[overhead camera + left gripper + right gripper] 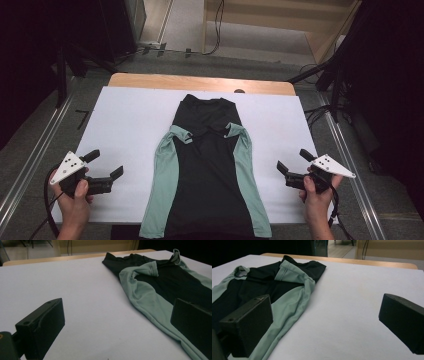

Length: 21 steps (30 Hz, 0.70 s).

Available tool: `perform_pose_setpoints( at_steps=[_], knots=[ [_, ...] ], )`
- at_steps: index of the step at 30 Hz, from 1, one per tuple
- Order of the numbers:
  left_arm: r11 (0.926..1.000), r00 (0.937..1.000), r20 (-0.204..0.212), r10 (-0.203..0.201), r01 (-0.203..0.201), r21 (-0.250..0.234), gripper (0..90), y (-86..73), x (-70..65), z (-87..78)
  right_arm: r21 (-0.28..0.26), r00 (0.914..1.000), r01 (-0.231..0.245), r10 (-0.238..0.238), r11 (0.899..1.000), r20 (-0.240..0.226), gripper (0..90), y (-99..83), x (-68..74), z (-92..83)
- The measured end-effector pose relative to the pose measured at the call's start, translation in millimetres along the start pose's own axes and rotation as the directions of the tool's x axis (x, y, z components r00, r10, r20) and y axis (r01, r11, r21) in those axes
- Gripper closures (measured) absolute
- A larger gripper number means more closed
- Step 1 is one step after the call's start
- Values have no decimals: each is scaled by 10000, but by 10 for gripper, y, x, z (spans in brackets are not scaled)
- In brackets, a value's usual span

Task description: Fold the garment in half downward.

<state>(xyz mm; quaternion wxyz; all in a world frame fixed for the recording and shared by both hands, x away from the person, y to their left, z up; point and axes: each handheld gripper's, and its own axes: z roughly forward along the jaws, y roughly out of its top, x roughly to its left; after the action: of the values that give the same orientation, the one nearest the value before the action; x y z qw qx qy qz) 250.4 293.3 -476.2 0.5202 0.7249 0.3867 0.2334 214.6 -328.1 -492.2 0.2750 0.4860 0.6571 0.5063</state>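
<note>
Left gripper [106,164] at 8 o'clock, right gripper [295,160] at 4 — both with jaws spread wide, holding nothing, hovering over the white sheet [125,130]. Shirt [207,165] lay flat between them at centre, long axis 12 to 6, hem over the near edge, sleeves folded in. Each gripper sat about equally clear of its nearer green side panel — neither closer.

The high view looks forward and down from above the person's side, taking in the whole tabletop [125,125]. Each gripper view sits low and close over the white surface, facing inward across it; both share the shirt [160,287] with the high view.
</note>
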Motion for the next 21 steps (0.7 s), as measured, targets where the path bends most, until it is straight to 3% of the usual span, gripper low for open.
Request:
perform_pose_setpoints(
  at_steps=[10,16,21],
  knots=[
    [9991,9977,590,326,-309,-284,0,244,-145,141,-23,9999,-92,92,10000,-86,0,-90,-110,-82],
    [9981,9965,688,466,-438,-423,0,337,-169,259,29,9997,-152,152,9999,-190,0,-177,-120,-59],
    [9973,9938,908,646,-610,-413,0,435,-212,334,-294,9994,-168,159,9994,-293,0,-175,-152,-104]
  ],
)
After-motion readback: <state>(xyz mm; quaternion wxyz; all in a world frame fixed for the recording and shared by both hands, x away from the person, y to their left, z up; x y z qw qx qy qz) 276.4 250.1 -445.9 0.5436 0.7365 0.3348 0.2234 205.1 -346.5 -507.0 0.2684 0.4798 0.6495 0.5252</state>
